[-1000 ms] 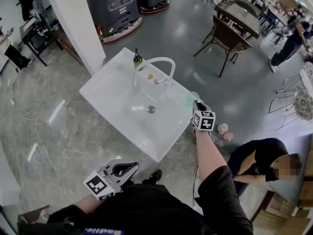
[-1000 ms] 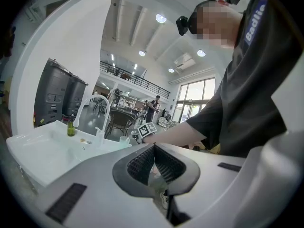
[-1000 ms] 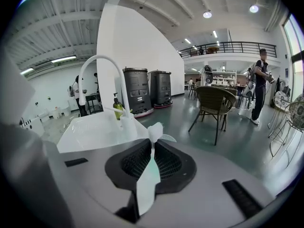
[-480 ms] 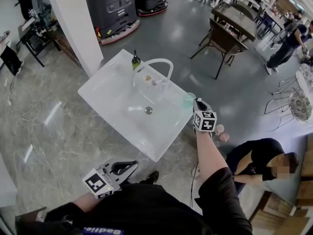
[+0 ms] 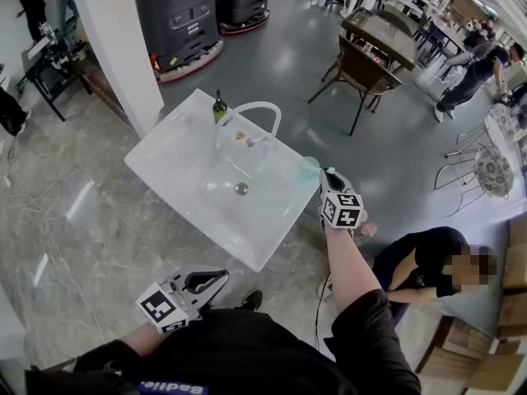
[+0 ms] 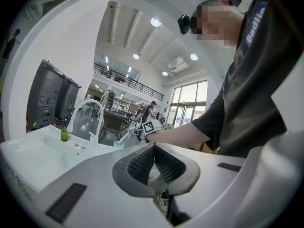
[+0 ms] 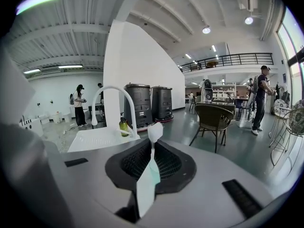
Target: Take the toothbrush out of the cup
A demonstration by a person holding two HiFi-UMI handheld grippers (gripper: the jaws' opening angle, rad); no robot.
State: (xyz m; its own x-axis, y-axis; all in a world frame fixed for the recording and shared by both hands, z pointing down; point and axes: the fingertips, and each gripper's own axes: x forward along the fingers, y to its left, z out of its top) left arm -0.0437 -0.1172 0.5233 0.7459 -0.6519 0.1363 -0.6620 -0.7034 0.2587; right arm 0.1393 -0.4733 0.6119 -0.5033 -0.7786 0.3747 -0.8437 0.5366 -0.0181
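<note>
Toothbrush stands pinched by jaws of right gripper (left gripper closed, empty) beside the cup

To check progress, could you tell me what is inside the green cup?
Nothing visibly sticks out of the cup; its bottom cannot be made out. The right gripper holds the toothbrush.

A white sink stands on the grey floor with a curved white tap over it and a small green bottle at its far rim. Beyond it rise a white pillar and dark grey machines; far right stands a brown chair, and near right a person in black sits low.
</note>
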